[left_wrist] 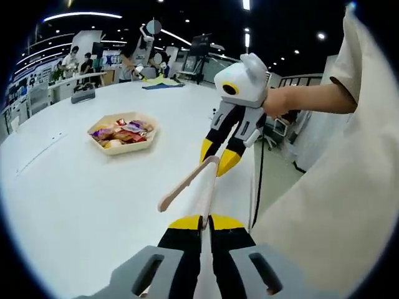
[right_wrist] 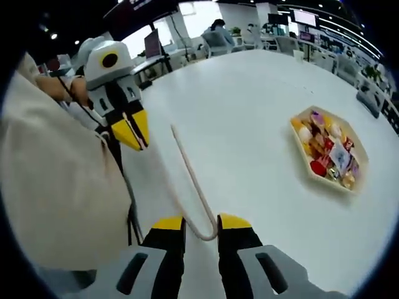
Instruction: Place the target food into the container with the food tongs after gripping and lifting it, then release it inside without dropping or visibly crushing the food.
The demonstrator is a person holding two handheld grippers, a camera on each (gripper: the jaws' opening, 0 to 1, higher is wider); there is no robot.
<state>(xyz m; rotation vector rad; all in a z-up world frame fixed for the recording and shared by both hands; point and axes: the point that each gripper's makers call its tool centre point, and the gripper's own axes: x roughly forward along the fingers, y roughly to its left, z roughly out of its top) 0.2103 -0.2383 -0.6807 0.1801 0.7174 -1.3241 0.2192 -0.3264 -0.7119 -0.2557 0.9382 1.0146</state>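
Pale food tongs (left_wrist: 187,182) hang over the white table (left_wrist: 75,205), held between both grippers. My left gripper (left_wrist: 207,222) is shut on the end of one tong arm; the other arm sticks out free to the left. My right gripper (right_wrist: 201,223) is shut on the tongs' bend (right_wrist: 206,235), and it also appears as the yellow-tipped right gripper (left_wrist: 218,157) at the far end of the tongs. The left gripper (right_wrist: 134,131) comes in at upper left in the right gripper view. A hexagonal cream container (left_wrist: 124,151), (right_wrist: 303,152) holds several wrapped snacks (left_wrist: 121,132), well away from the tongs.
The table's rounded edge (left_wrist: 252,180) runs close by, with a black cable (left_wrist: 257,187) hanging beside it. The person's cream garment (left_wrist: 336,187), (right_wrist: 56,187) is close to both grippers. A dark object (left_wrist: 83,94) sits far back on the table. People and desks stand behind.
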